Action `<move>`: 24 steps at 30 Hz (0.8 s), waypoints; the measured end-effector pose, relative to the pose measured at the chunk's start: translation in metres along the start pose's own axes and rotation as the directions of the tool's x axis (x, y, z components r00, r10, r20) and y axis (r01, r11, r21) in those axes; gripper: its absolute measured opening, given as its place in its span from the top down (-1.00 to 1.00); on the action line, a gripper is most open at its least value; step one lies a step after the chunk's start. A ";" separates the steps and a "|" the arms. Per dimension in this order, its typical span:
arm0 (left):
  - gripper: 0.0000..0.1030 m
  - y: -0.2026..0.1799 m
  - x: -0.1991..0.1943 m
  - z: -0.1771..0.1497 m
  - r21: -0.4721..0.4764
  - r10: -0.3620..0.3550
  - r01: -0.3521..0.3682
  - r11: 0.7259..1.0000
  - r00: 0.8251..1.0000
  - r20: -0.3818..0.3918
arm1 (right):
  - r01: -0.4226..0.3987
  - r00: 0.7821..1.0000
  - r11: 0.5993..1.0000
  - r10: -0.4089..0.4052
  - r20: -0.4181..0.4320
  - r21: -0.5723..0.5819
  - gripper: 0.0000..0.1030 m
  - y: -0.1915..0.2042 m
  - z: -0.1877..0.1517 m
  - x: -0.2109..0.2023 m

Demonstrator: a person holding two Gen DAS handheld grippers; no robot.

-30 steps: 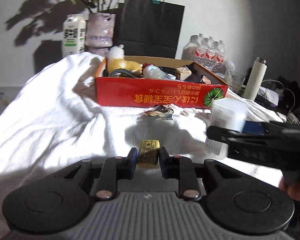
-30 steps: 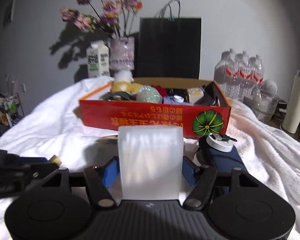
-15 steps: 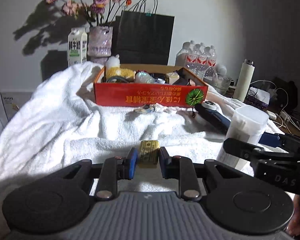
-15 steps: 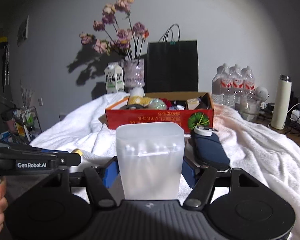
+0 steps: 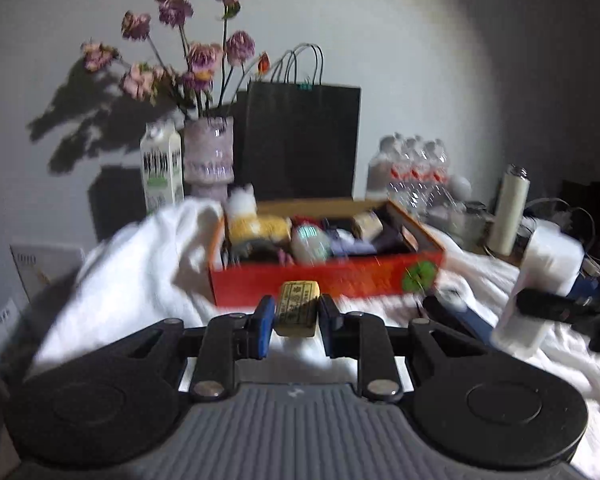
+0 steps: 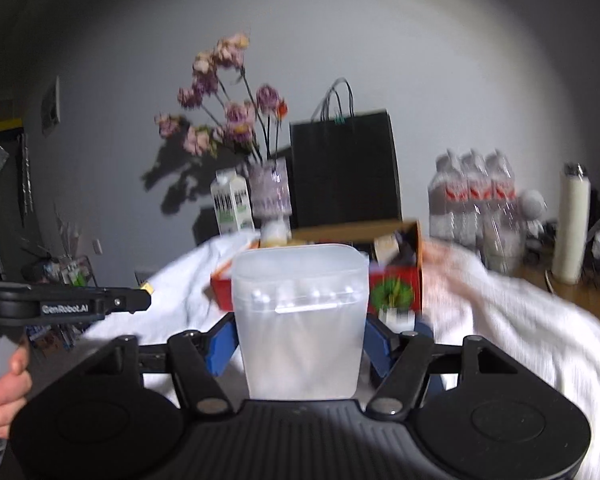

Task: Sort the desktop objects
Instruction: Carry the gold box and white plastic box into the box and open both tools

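Both grippers are loaded and raised above the towel-draped surface (image 5: 132, 280): the left gripper (image 5: 296, 316) is clamped on a small yellow block (image 5: 297, 307), the right gripper (image 6: 300, 344) on an upright translucent plastic container (image 6: 300, 320). The red cardboard box (image 5: 340, 280) lies straight ahead of both. The left looks nearer, so its block probably drops in first.

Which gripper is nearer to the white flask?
Right. The right gripper is left of the flask; the left gripper is further left, facing the red box.
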State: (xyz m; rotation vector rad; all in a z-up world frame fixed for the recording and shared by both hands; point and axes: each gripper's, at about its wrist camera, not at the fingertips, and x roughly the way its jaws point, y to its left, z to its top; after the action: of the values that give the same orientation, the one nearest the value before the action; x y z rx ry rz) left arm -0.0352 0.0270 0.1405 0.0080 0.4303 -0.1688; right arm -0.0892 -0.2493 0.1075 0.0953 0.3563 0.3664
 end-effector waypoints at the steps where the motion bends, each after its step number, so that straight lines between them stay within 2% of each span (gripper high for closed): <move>1: 0.53 0.005 0.010 0.012 -0.002 0.001 -0.001 1.000 1.000 0.003 | 0.001 1.000 1.000 -0.001 0.004 -0.009 -0.26 -0.005 0.015 0.008; 4: 0.53 0.018 0.052 0.047 -0.002 0.013 -0.013 1.000 1.000 -0.021 | -0.022 1.000 1.000 0.022 -0.007 -0.022 -0.26 -0.021 0.061 0.048; 7: 0.53 0.029 0.105 0.070 0.003 0.011 -0.011 1.000 0.996 -0.092 | -0.084 0.990 0.995 0.089 -0.106 0.046 -0.26 -0.041 0.104 0.112; 9: 0.53 0.032 0.143 0.078 0.032 -0.017 0.022 0.999 0.987 -0.159 | -0.063 0.975 0.996 0.076 -0.211 0.065 -0.26 -0.051 0.122 0.166; 11: 0.53 0.033 0.184 0.079 0.048 -0.003 0.015 0.999 0.973 -0.230 | -0.022 0.948 0.994 0.053 -0.314 0.103 -0.26 -0.061 0.128 0.219; 12: 0.53 0.032 0.204 0.078 0.067 0.017 0.002 0.998 0.962 -0.271 | -0.004 0.927 0.993 0.047 -0.373 0.117 -0.26 -0.066 0.127 0.247; 14: 0.53 0.034 0.236 0.070 0.088 0.067 -0.040 0.995 0.943 -0.327 | 0.068 0.875 0.986 0.014 -0.484 0.153 -0.26 -0.076 0.116 0.293; 16: 0.53 0.034 0.258 0.064 0.089 0.052 -0.021 0.996 0.928 -0.368 | 0.129 0.819 0.979 -0.014 -0.574 0.160 -0.26 -0.079 0.101 0.325; 18: 0.53 0.033 0.275 0.058 0.101 0.072 -0.035 0.994 0.919 -0.387 | 0.158 0.777 0.976 -0.030 -0.628 0.148 -0.26 -0.078 0.087 0.344; 21: 0.48 0.035 0.300 0.055 0.100 0.078 -0.039 0.994 0.904 -0.421 | 0.187 0.751 0.975 -0.064 -0.657 0.119 -0.24 -0.069 0.080 0.364; 22: 0.40 0.036 0.307 0.055 0.089 0.078 -0.043 0.995 0.897 -0.435 | 0.195 0.738 0.976 -0.081 -0.670 0.097 -0.24 -0.065 0.077 0.369; 24: 0.40 0.039 0.311 0.056 0.062 0.064 -0.040 0.997 0.889 -0.454 | 0.200 0.707 0.978 -0.107 -0.699 0.052 -0.29 -0.056 0.072 0.379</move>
State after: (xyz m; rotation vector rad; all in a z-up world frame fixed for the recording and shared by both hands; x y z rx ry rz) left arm 0.2727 0.0128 0.0608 0.1115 0.8968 -0.1236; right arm 0.2857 -0.1646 0.0436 0.0446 1.1390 0.1971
